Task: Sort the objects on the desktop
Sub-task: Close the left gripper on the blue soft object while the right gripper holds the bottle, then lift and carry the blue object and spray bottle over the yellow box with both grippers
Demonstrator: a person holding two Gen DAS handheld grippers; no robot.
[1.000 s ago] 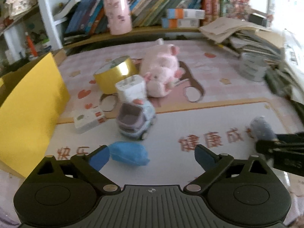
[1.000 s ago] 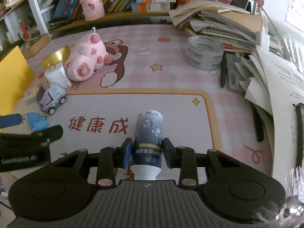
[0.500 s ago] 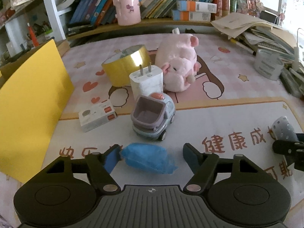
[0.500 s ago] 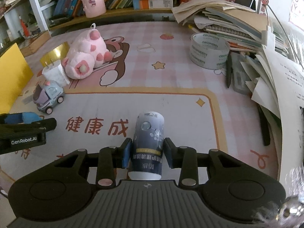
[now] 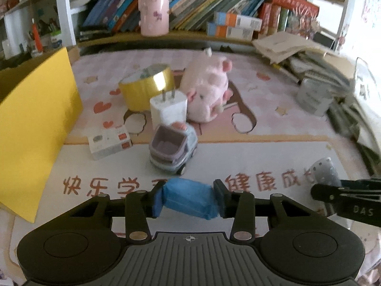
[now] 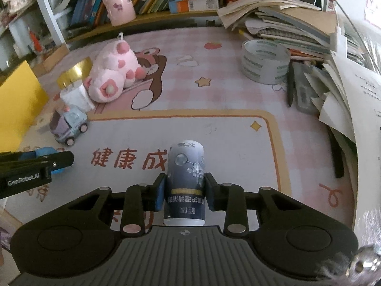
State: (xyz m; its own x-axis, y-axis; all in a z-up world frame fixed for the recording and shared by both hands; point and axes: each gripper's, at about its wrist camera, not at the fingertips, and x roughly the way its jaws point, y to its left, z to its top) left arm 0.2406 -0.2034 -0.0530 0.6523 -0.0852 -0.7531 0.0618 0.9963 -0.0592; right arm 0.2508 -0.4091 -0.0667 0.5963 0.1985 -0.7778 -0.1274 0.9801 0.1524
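My left gripper is shut on a blue wrapped packet low over the white part of the desk mat. My right gripper is shut on a dark grey printed tube and holds it lying along the fingers. In the right wrist view the left gripper shows at the left edge with the blue packet in it. In the left wrist view the tube and the right gripper show at the right edge.
A toy truck, a white plug adapter, a gold tape roll, a pink plush pig and a small white box stand ahead. A yellow box stands left. A clear tape roll and paper stacks lie right.
My left gripper has moved forward onto the blue packet and closed its fingers on it. My right gripper has kept its hold on the tube and shifted slightly.
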